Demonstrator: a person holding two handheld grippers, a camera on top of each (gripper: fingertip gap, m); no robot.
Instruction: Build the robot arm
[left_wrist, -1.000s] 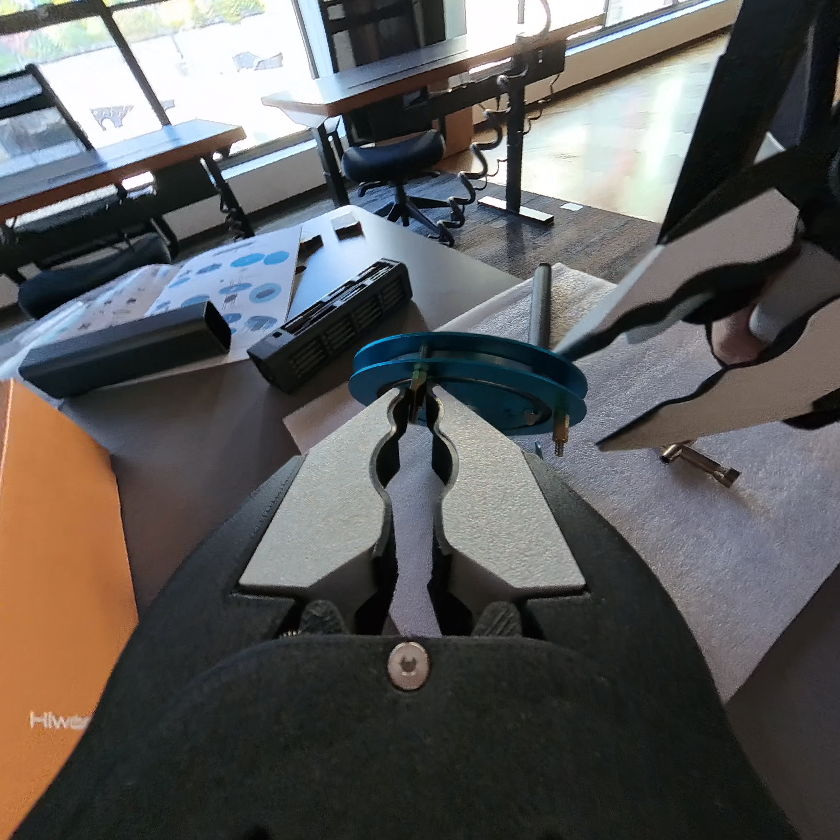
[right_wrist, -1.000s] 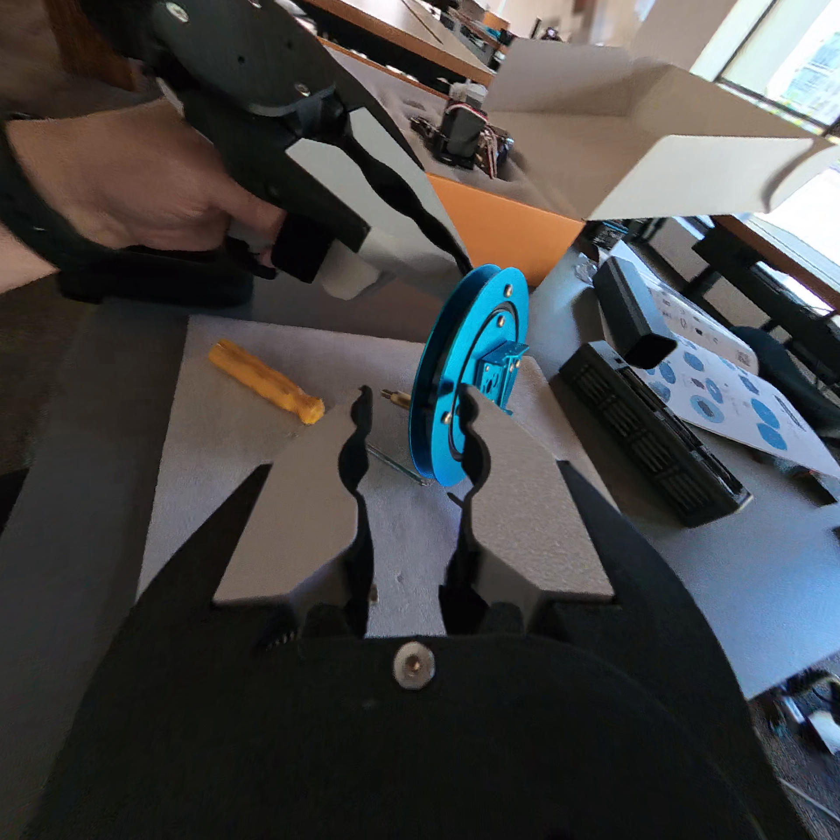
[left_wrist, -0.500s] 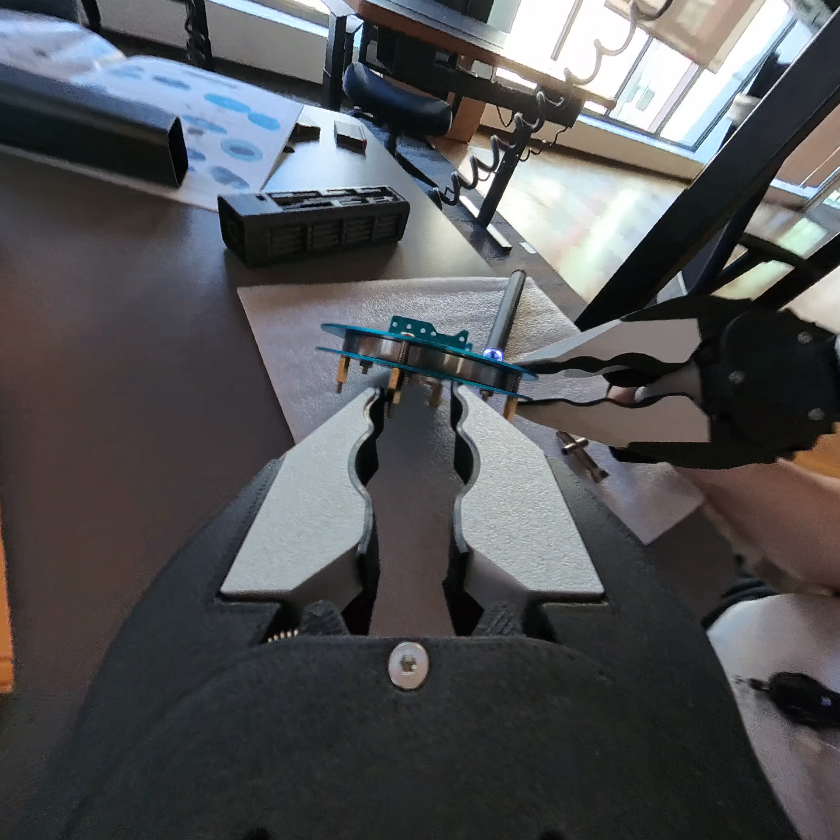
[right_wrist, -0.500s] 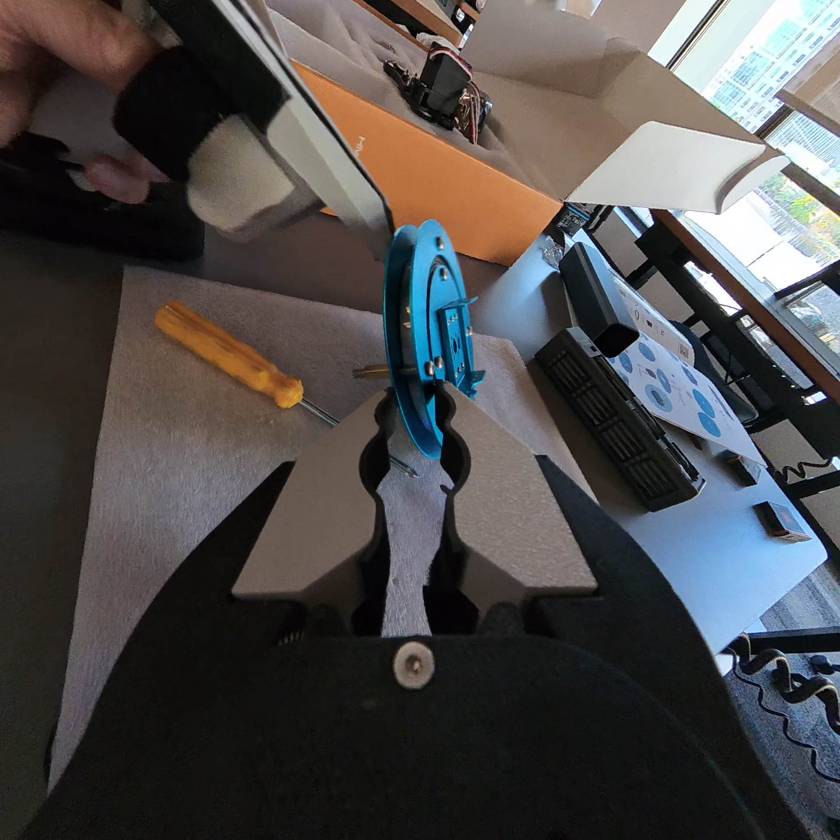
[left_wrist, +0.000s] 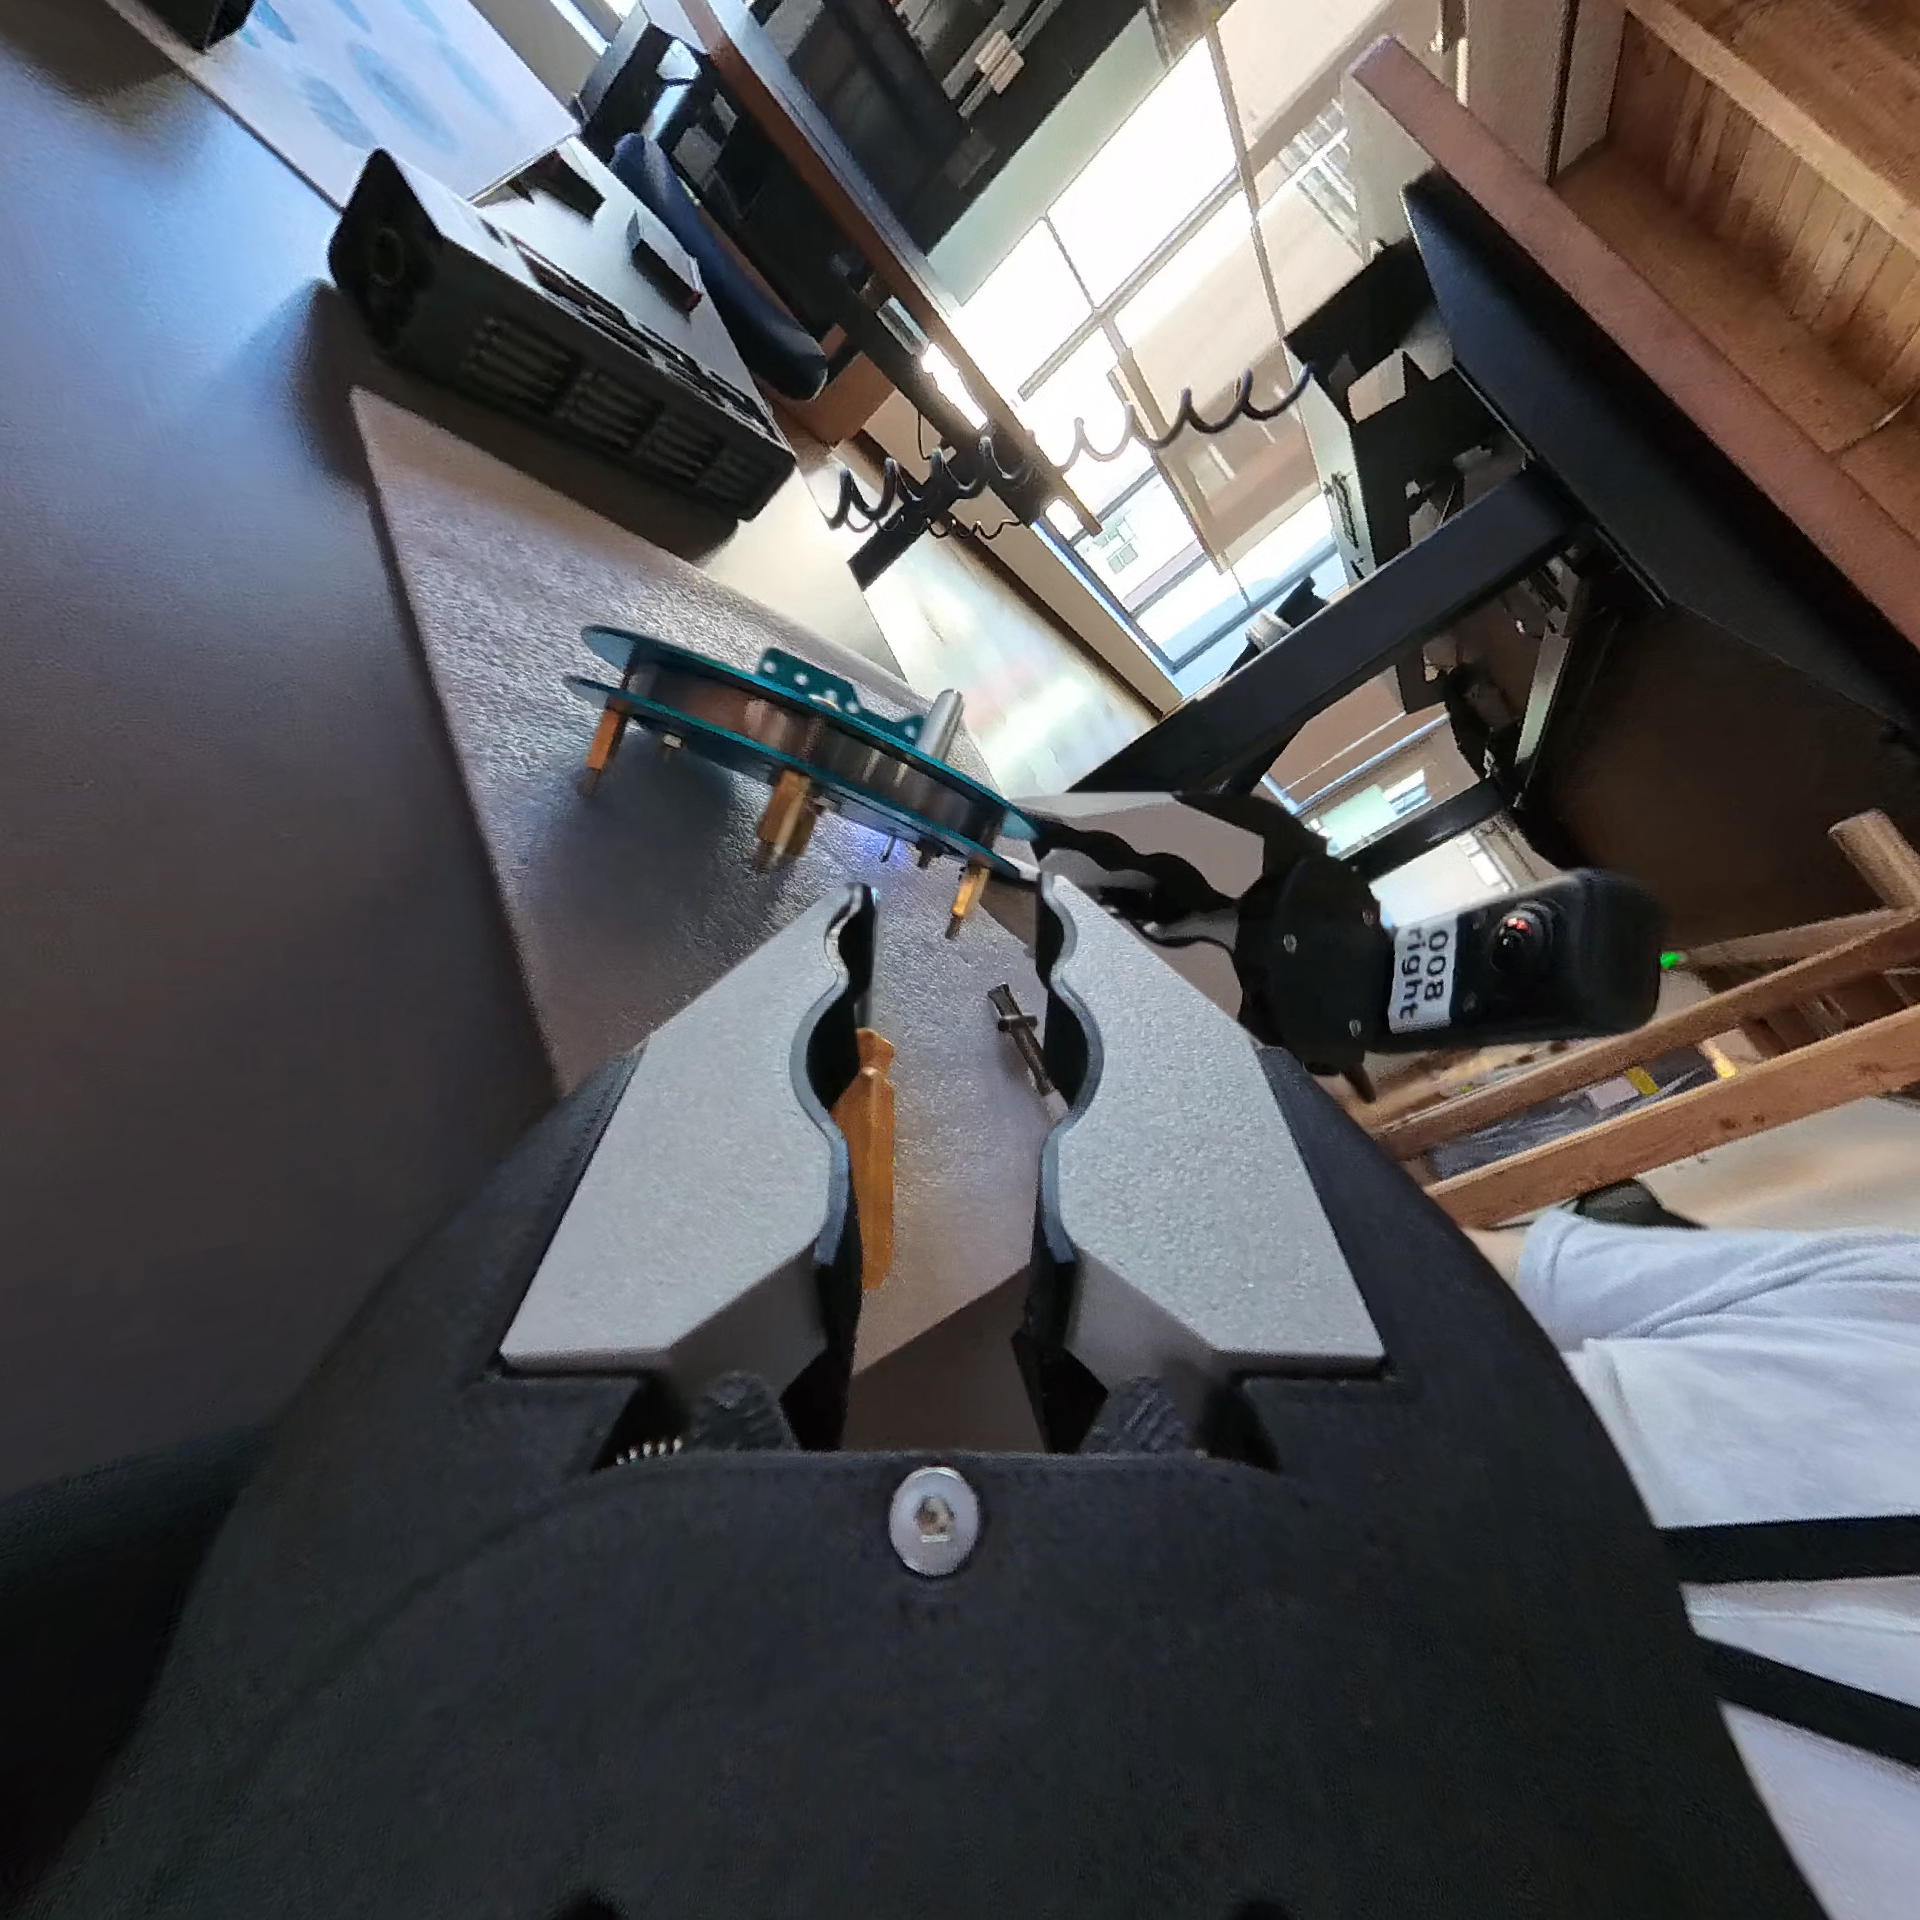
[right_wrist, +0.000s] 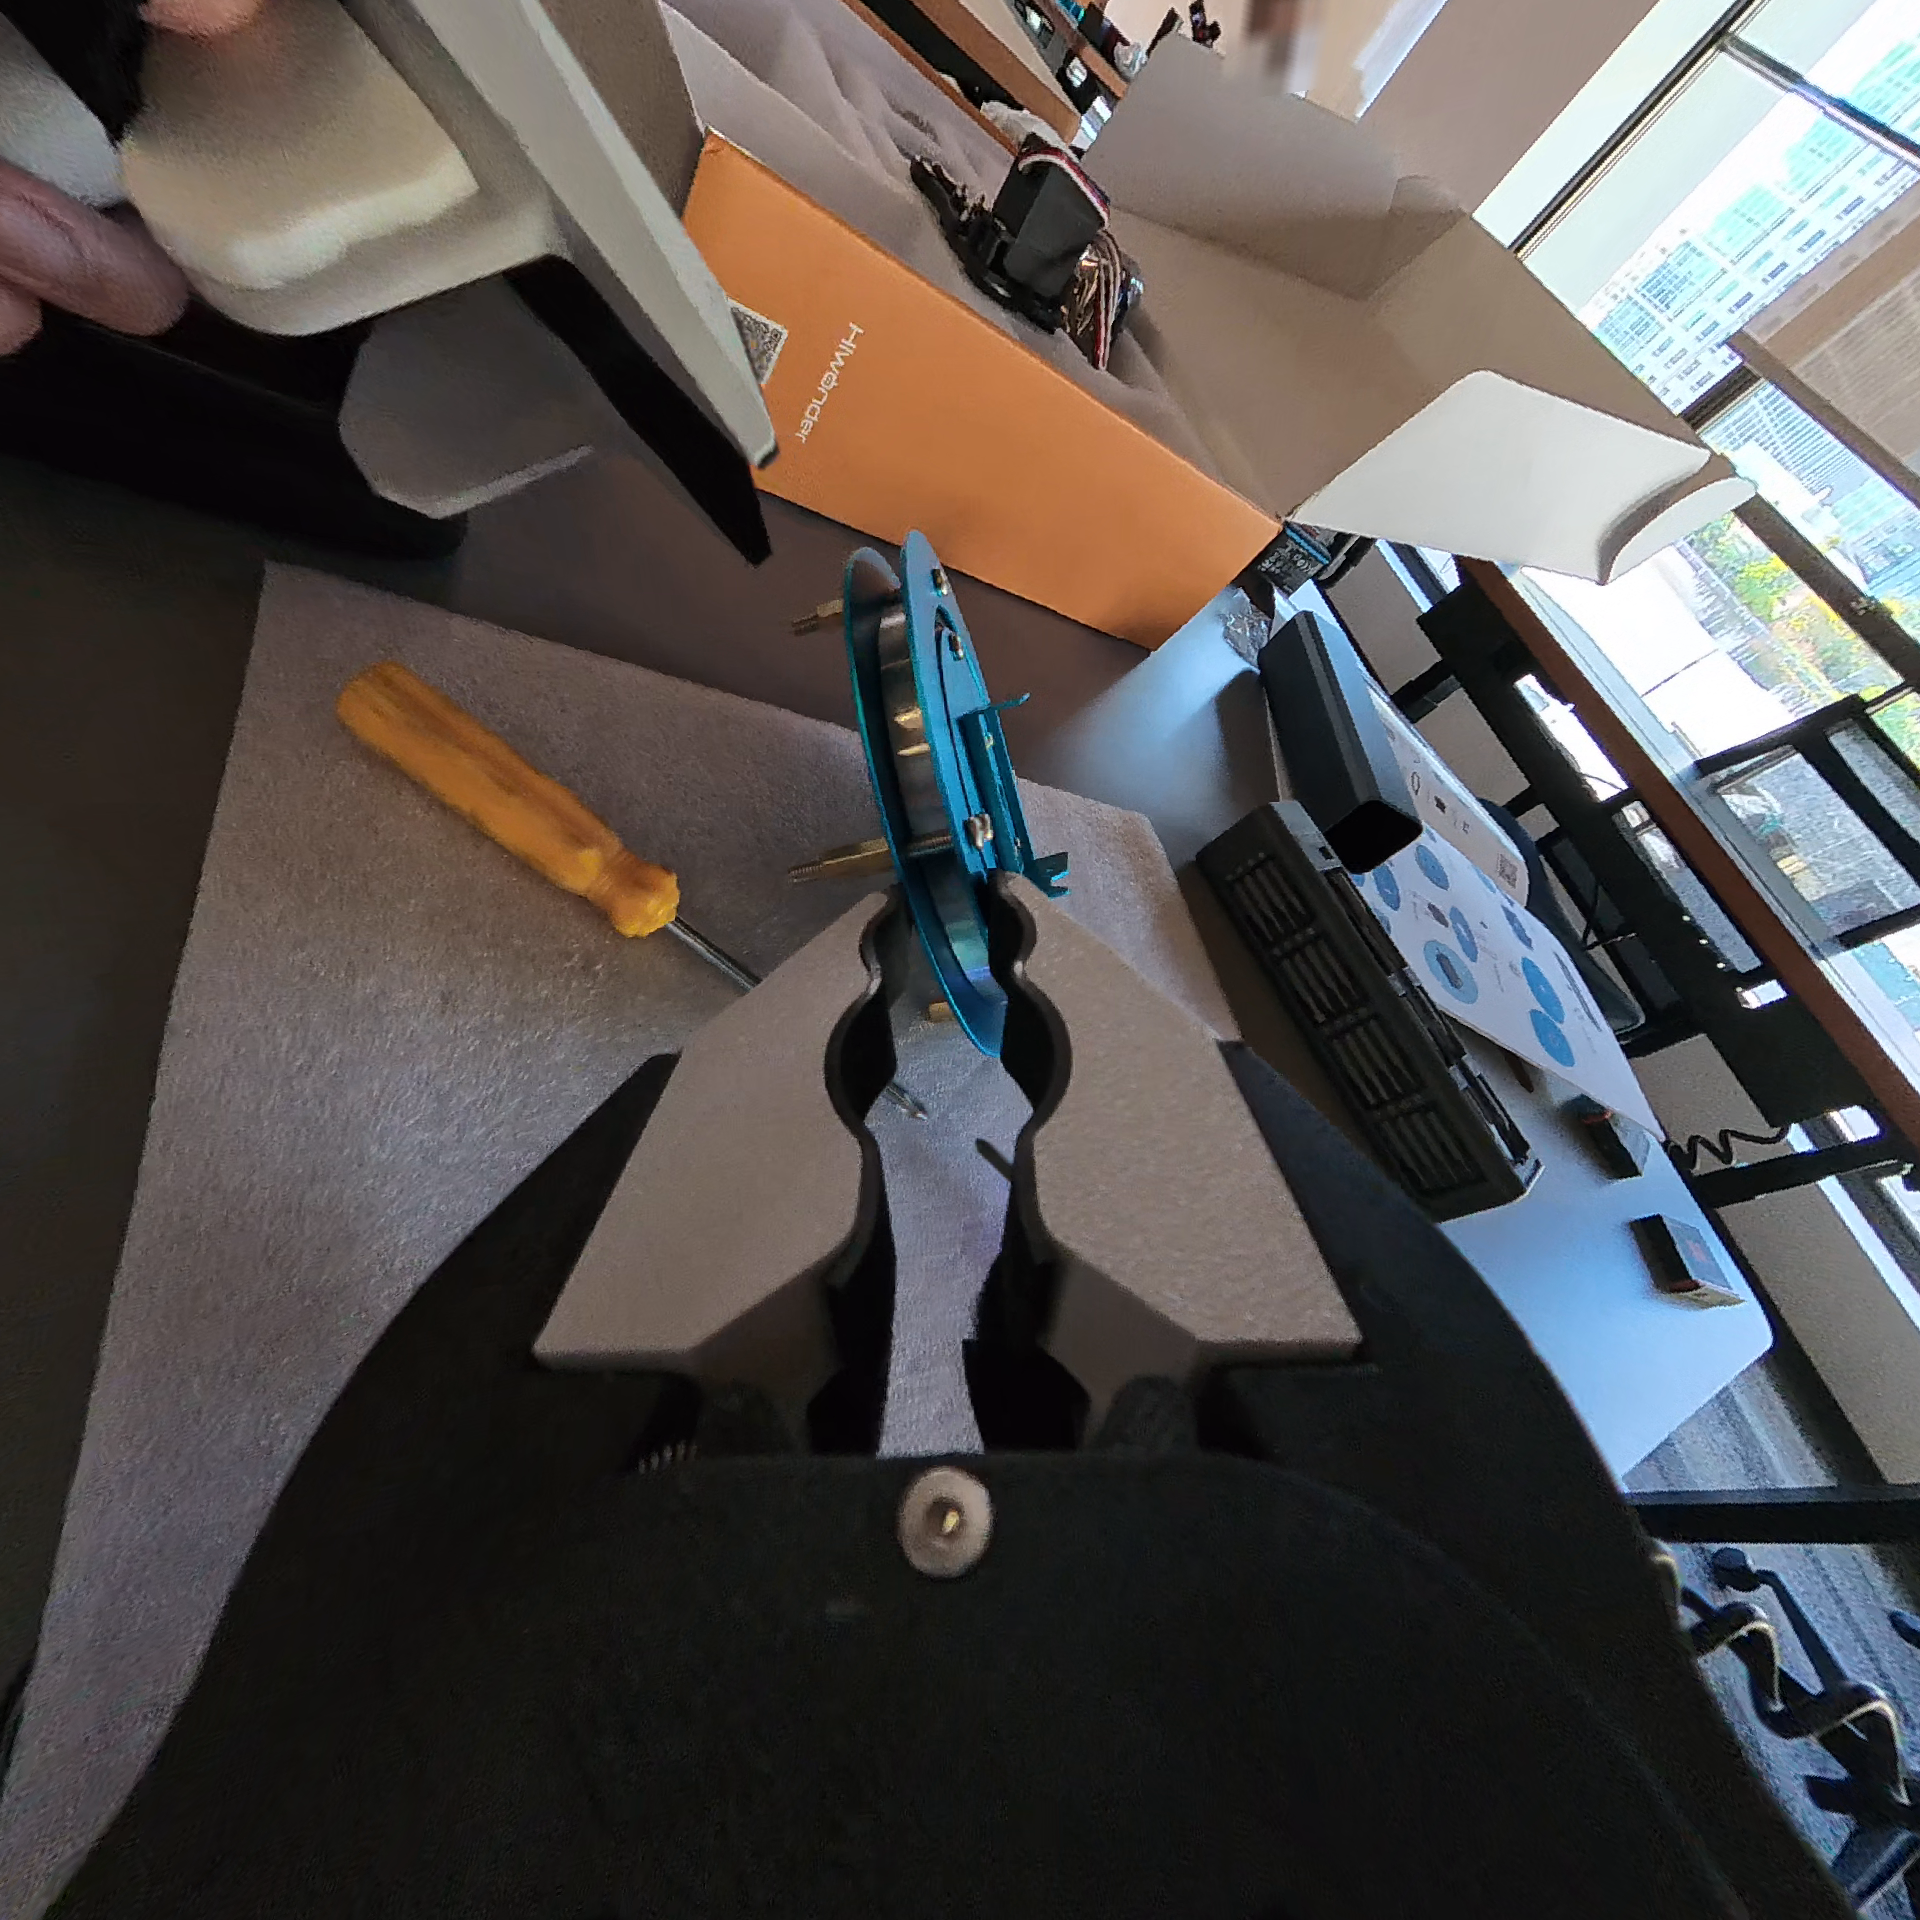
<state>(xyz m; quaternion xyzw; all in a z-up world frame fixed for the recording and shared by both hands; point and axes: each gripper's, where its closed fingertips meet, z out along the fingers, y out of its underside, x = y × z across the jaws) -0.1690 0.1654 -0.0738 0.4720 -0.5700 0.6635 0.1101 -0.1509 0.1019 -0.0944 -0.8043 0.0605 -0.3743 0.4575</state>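
Note:
A blue two-plate disc assembly (right_wrist: 935, 727) with brass standoffs and a small blue bracket is held over the grey foam mat (right_wrist: 416, 1039). My right gripper (right_wrist: 940, 904) is shut on the disc's lower rim. In the left wrist view the disc (left_wrist: 790, 727) lies just ahead, with the right gripper (left_wrist: 1091, 852) clamped on its edge. My left gripper (left_wrist: 951, 904) is open and empty, a short way back from the disc. It also shows in the right wrist view (right_wrist: 623, 260), at top left above the mat. A yellow-handled screwdriver (right_wrist: 499, 790) lies on the mat, and shows between the left fingers (left_wrist: 868, 1143).
A small metal bolt (left_wrist: 1023, 1039) lies on the mat. An open orange box (right_wrist: 987, 416) with parts stands behind the mat. A black vented case (right_wrist: 1361, 997), a black tube (right_wrist: 1330, 738) and a printed sheet (right_wrist: 1486, 956) lie to the right, near the table edge. The left gripper's tips are roughly 8 cm from the right gripper's. My left tips are roughly 7 cm from the yellow-handled screwdriver (right_wrist: 499, 790).
My left gripper let go of the disc's standoff, opened and drew back. My right gripper closed on the disc's rim and now holds it alone. Both views have tilted.

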